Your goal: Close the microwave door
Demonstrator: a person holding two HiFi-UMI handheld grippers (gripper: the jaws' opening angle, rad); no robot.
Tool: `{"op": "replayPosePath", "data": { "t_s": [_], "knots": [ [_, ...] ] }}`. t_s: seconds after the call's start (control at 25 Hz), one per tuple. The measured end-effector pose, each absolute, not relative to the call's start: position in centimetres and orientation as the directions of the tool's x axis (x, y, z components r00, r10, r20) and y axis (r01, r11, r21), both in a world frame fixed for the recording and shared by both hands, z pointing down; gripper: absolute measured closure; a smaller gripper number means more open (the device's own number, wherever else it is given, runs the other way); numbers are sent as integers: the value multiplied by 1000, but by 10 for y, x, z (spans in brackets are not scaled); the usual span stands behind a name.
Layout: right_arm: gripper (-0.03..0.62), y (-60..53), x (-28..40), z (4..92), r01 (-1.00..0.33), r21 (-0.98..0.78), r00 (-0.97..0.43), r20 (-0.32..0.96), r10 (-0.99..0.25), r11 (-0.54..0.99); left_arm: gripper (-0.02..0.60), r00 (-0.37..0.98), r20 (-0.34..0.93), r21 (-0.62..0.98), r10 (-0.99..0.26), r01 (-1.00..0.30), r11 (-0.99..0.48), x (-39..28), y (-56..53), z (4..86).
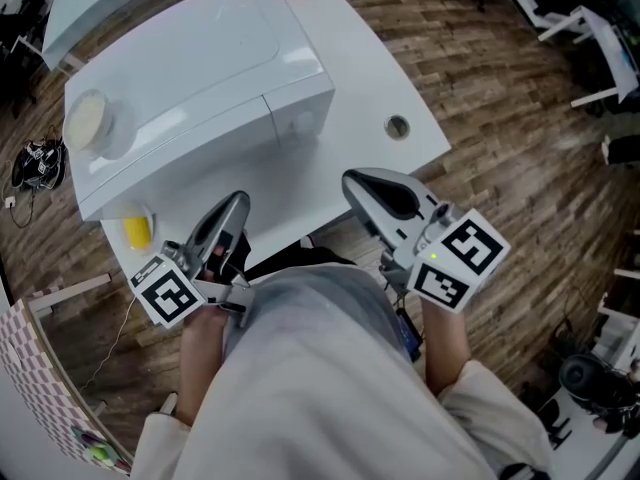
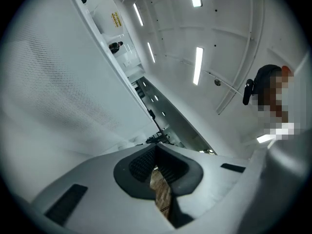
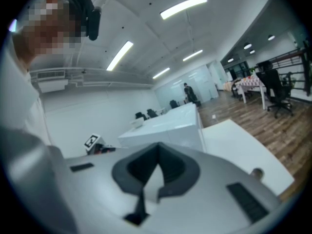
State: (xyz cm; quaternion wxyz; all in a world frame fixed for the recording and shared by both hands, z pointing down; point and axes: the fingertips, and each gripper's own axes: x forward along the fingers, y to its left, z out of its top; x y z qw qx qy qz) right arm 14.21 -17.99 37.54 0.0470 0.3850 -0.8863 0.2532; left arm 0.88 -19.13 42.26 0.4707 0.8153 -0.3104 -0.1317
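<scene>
A white microwave (image 1: 190, 68) stands on a white table (image 1: 350, 48) in front of me. Its front face looks flush with the body, and I see no open door leaf. My left gripper (image 1: 238, 200) is held low, just before the microwave's front, jaws shut and empty. In the left gripper view, the left gripper (image 2: 156, 147) tilts up, with a white perforated microwave panel (image 2: 53, 96) close on the left. My right gripper (image 1: 352, 178) hovers over the table's near edge, shut and empty. The right gripper view shows the right gripper (image 3: 158, 147) and the microwave (image 3: 165, 126) beyond it.
A round cream object (image 1: 88, 120) lies on the microwave's top left. A yellow item (image 1: 137, 231) sits on the table's left corner. A cable hole (image 1: 397, 126) marks the table's right part. Black cables (image 1: 38, 163) lie on the wood floor; chairs (image 1: 590, 28) stand at right.
</scene>
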Motion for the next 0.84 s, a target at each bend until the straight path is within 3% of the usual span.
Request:
{"op": "replayPosePath", "data": {
  "t_s": [0.84],
  "knots": [
    [574,-156,143,382,-700,-438,-700,270,-661,564,565,780,82,849,-621,-381,-366,7,-170,427]
  ]
}}
